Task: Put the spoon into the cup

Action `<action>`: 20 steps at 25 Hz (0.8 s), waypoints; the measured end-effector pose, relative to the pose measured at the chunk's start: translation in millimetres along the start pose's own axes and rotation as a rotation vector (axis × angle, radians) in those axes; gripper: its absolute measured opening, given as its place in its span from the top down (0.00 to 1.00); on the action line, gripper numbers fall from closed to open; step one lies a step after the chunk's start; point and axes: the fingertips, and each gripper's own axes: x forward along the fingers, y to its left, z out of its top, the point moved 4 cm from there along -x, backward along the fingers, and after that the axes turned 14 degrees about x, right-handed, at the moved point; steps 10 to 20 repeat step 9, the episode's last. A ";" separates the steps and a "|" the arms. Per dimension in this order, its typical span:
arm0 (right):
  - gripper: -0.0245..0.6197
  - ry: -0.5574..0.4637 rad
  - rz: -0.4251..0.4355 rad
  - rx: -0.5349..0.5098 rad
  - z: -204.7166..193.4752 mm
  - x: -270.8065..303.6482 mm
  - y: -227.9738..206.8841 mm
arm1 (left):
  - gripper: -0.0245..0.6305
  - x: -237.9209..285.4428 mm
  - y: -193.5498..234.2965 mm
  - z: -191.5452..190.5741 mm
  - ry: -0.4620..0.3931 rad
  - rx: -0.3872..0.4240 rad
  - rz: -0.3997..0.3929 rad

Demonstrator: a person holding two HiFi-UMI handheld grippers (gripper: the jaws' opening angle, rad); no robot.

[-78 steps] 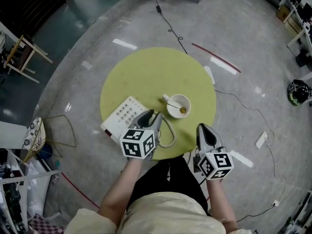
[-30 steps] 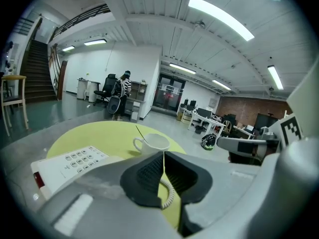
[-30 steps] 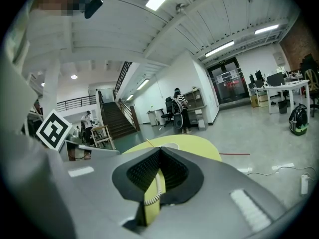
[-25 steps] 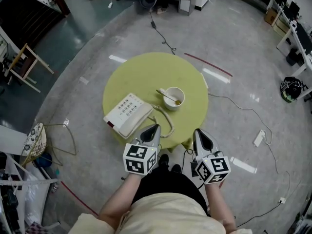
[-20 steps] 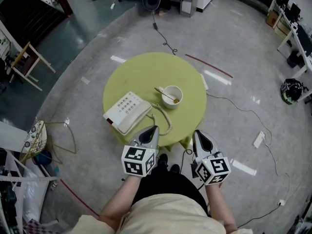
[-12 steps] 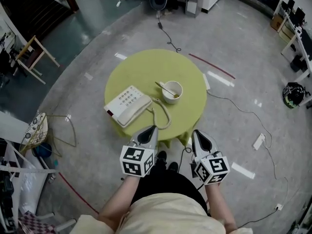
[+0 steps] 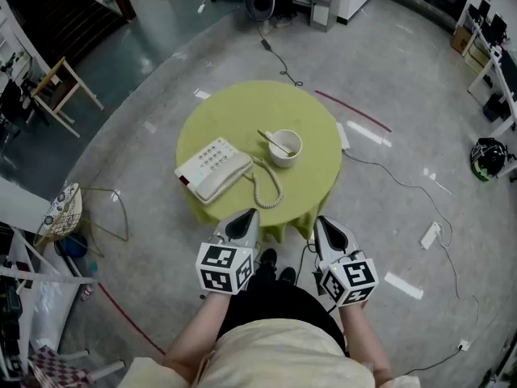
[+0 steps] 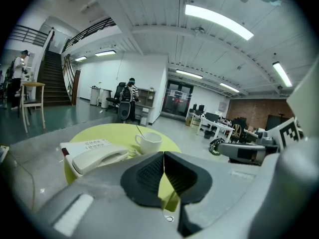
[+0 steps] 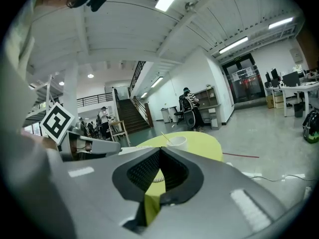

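Note:
A white cup stands on the round yellow-green table, right of its middle. The spoon rests in the cup, its handle sticking out over the rim to the upper left. Both grippers hang off the table, just short of its near edge and close to the person's body. My left gripper is shut with nothing in it, and my right gripper is shut and empty too. The left gripper view has the cup beyond the closed left gripper. In the right gripper view the cup lies past the right gripper.
A white desk phone with a coiled cord lies on the table left of the cup. Cables run over the floor at the right. A wooden chair and a wire stand are at the left, a dark bag far right.
Both grippers have drawn back from over the table's near edge to short of it, and the table has slid farther off in the head view. The spoon and cup have not moved.

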 end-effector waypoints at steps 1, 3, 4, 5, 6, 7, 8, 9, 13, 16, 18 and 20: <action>0.97 0.000 0.003 -0.002 -0.7 -1.8 1.0 | 0.96 -1.7 -1.1 -0.4 -0.002 0.000 0.001; 0.97 -0.001 0.007 -0.003 -1.9 -6.0 2.2 | 0.96 -5.0 -3.7 -1.4 -0.005 0.000 0.004; 0.97 -0.002 0.008 -0.002 -2.6 -8.1 2.4 | 0.96 -6.4 -5.1 -2.0 -0.007 0.000 0.005; 0.96 -0.004 0.009 -0.001 -3.2 -10.0 2.5 | 0.96 -7.8 -6.5 -2.7 -0.008 0.000 0.006; 0.96 -0.006 0.009 0.000 -4.0 -11.8 2.5 | 0.96 -9.0 -7.7 -3.7 -0.007 -0.001 0.007; 0.97 -0.008 0.008 0.001 -4.9 -13.5 2.5 | 0.96 -10.4 -8.6 -4.7 -0.007 -0.003 0.007; 0.97 -0.009 0.007 0.001 -5.8 -15.2 2.5 | 0.96 -11.8 -9.5 -5.7 -0.007 -0.007 0.008; 0.96 -0.010 0.006 0.001 -6.7 -16.8 2.6 | 0.96 -13.2 -10.2 -6.6 -0.006 -0.010 0.008; 0.96 -0.010 0.006 0.001 -6.7 -16.8 2.6 | 0.96 -13.2 -10.2 -6.6 -0.006 -0.010 0.008; 0.96 -0.010 0.006 0.001 -6.7 -16.8 2.6 | 0.96 -13.2 -10.2 -6.6 -0.006 -0.010 0.008; 0.96 -0.010 0.006 0.001 -6.7 -16.8 2.6 | 0.96 -13.2 -10.2 -6.6 -0.006 -0.010 0.008; 0.96 -0.010 0.006 0.001 -6.7 -16.8 2.6 | 0.96 -13.2 -10.2 -6.6 -0.006 -0.010 0.008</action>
